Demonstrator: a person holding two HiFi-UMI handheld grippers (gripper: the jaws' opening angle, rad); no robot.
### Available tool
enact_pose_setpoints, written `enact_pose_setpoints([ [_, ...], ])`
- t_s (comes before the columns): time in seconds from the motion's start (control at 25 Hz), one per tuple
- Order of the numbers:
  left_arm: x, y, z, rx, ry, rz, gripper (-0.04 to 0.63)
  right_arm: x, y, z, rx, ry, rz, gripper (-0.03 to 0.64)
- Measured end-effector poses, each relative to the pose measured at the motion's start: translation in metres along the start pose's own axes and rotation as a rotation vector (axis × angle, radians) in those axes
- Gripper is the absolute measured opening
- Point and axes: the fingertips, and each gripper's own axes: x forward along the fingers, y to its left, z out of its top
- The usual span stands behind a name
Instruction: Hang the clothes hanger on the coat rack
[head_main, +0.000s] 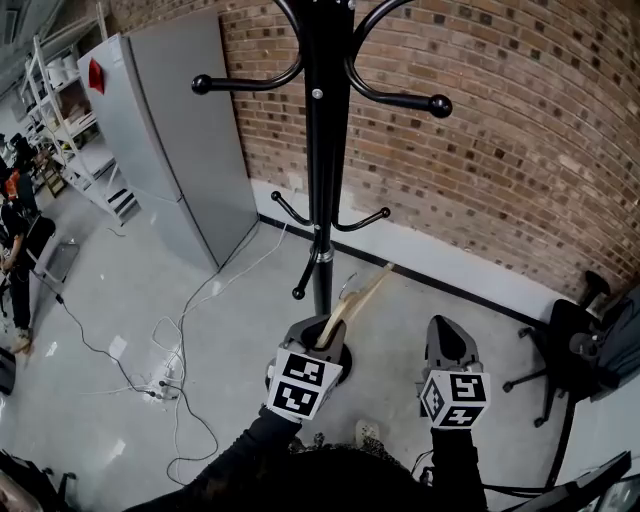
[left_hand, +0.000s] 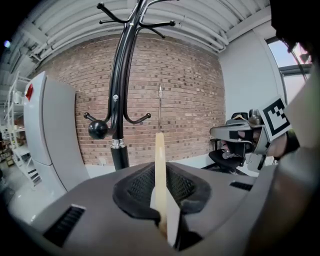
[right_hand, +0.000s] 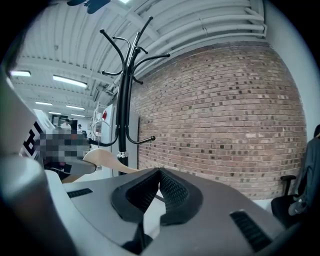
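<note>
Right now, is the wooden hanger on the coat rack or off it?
Off. The left tool grips the wooden hanger short of the coat rack; no peg carries it.

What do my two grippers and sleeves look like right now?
The left gripper and the right gripper both have smooth grey shells that round off toward the jaws. Each carries a white cube printed with black square markers. The pads inside the jaws are black and finely ribbed. The sleeves are black. No cable shows on either gripper.
</note>
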Motion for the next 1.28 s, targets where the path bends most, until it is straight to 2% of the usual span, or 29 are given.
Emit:
enact_pose_setpoints([
  [0.28, 0.038, 0.01, 0.017, -0.048, 0.012, 0.102, 0.058, 0.033, -0.034, 0.001, -0.004, 0.003, 0.07, 0.009],
  [0.6, 0.064, 0.03, 0.035, -0.107, 0.011, 0.211, 0.058, 0.067, -0.048, 0.003, -0.005, 0.003, 0.154, 0.009],
  [1.0, 0.094, 0.042, 0.052, -0.163, 0.015, 0.281, 0.058, 0.098, -0.06, 0.006, -0.016, 0.002, 0.233, 0.009],
  [1.28, 0.117, 0.054, 0.045, -0.197, 0.054, 0.337, 0.058, 0.111, -0.069, 0.001, -0.016, 0.011, 0.271, 0.009],
])
